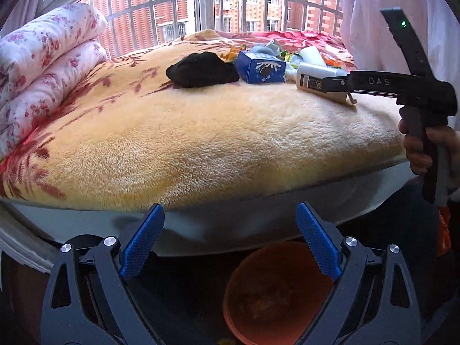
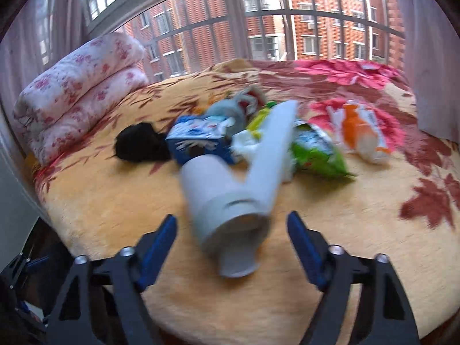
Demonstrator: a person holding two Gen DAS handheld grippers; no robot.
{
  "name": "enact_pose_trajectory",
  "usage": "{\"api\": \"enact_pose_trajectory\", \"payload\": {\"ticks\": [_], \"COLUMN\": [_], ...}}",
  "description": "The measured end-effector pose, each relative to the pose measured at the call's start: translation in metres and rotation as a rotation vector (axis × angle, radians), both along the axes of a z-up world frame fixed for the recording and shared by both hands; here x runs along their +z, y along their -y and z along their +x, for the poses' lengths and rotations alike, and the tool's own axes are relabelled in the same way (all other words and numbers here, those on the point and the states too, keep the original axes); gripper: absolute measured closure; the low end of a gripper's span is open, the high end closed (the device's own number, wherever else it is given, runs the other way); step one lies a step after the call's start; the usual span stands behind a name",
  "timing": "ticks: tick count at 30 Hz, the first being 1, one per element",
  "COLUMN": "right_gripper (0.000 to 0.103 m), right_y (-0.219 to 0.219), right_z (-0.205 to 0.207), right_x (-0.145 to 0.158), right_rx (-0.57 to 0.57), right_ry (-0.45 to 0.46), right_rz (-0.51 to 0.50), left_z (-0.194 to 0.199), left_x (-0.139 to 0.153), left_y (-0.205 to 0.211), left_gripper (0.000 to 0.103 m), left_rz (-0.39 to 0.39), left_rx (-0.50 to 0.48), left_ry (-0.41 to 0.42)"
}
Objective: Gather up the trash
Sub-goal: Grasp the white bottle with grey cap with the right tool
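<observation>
Right wrist view: my right gripper (image 2: 231, 227) gapes around the white hair dryer (image 2: 230, 201), untouched; blue carton (image 2: 201, 141) at eleven o'clock.

Left wrist view: my left gripper (image 1: 230, 224) gapes empty above the orange bucket (image 1: 276, 296).

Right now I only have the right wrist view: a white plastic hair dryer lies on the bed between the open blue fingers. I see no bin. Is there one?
Observer: Yes. A round orange bucket stands on the floor below the bed edge, under the left gripper.
Operator: Is that gripper carrying anything?
Observer: No. Its blue fingers stand open with nothing between them.
Operator: Anything on the dryer I can't see?
Observer: The white plastic hair dryer has a dark label on its barrel, beside the right gripper.
</observation>
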State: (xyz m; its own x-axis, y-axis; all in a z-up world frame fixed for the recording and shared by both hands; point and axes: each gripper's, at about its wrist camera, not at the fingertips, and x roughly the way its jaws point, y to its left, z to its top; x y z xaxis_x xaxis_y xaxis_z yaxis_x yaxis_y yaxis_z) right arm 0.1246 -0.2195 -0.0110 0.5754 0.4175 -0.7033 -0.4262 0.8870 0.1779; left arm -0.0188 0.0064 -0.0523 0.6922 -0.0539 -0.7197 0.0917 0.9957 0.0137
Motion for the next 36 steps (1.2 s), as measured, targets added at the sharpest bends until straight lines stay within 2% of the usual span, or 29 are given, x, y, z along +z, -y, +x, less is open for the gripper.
{"api": "enact_pose_trajectory", "payload": {"ticks": [5,7,9,15,19,22,23,25,27,31,36], "right_gripper": [0.030,0.030,0.044,0.045,0.044,0.030,0.029,0.038,0.040,0.047,0.050], "right_y": [-0.025,-0.031,-0.036,-0.042,-0.043,-0.040,-0.040,-0.046,-0.054,-0.058,-0.042], "right_z": [-0.003,0.007,0.018,0.034,0.041,0.051,0.054,0.064,0.070,0.060,0.018], "right_x": [0.006,0.004,-0.003,-0.018,-0.021,-0.019,-0.019,-0.019,-0.021,-0.018,-0.007], "right_rx": [0.029,0.030,0.025,0.019,0.034,0.030,0.026,0.015,0.038,0.049,0.014], "right_ry": [0.066,0.046,0.016,-0.028,-0.046,-0.081,-0.092,-0.119,-0.135,-0.087,0.041], "right_rz": [-0.058,-0.064,-0.066,-0.059,0.000,0.083,0.106,0.117,0.113,0.099,0.068], "left_z": [0.001,0.003,0.004,0.009,0.010,0.010,0.010,0.009,0.008,0.004,0.011], "left_x": [-0.001,-0.001,0.000,0.001,-0.001,-0.003,-0.004,-0.005,-0.006,-0.004,-0.002], "left_y": [-0.002,-0.003,-0.007,-0.011,-0.012,-0.011,-0.009,-0.007,-0.007,-0.006,-0.012], "left_gripper": [0.012,0.012,0.012,0.012,0.012,0.012,0.012,0.012,0.012,0.012,0.012], "left_rz": [-0.003,-0.010,-0.036,-0.049,-0.049,-0.047,-0.046,-0.042,-0.037,-0.023,-0.043], "left_rx": [0.001,0.005,0.011,0.025,0.033,0.031,0.029,0.025,0.025,0.019,0.040], "left_ry": [0.013,0.007,0.009,0.009,-0.001,-0.010,-0.012,-0.015,-0.016,-0.001,-0.005]}}
